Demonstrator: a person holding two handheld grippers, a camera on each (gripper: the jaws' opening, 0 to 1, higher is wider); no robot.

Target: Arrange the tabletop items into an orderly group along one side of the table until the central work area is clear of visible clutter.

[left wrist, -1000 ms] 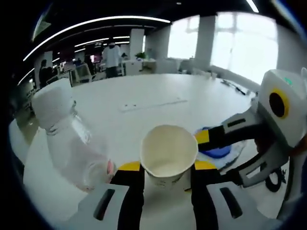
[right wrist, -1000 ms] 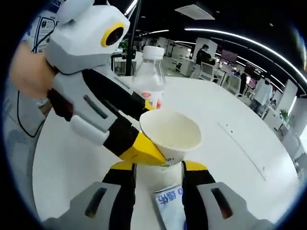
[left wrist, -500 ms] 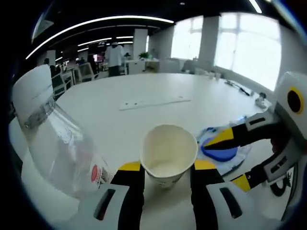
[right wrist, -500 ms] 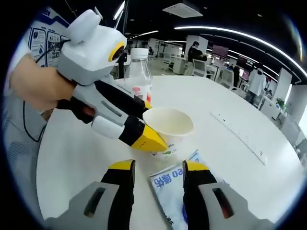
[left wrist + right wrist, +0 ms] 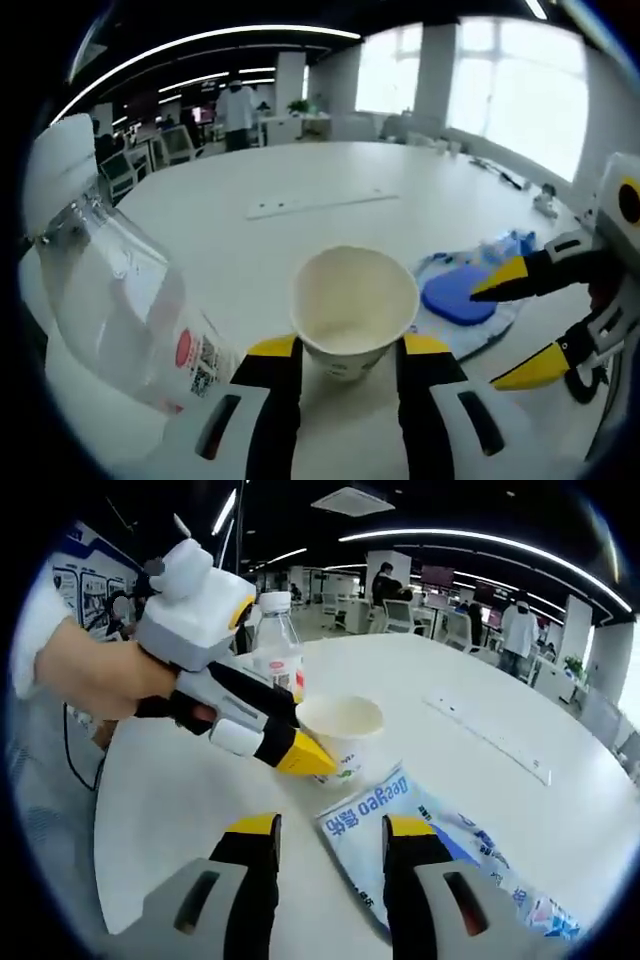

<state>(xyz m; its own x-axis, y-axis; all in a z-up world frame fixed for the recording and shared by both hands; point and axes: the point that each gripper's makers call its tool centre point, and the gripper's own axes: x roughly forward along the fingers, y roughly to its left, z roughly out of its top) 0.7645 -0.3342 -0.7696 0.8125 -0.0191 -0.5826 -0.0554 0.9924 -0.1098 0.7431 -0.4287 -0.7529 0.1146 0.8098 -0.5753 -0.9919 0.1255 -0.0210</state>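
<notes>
The left gripper clamps the paper cup, hiding its base. Beside the cup, the right gripper gapes empty over a half-cropped blue packet.

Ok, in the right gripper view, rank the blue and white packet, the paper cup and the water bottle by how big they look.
1. Blue and white packet, clearly largest in the picture, though it lies nearest the camera, which inflates it.
2 and 3. Paper cup and water bottle look about alike; the left gripper hides part of each, so I won't rank them.
</notes>
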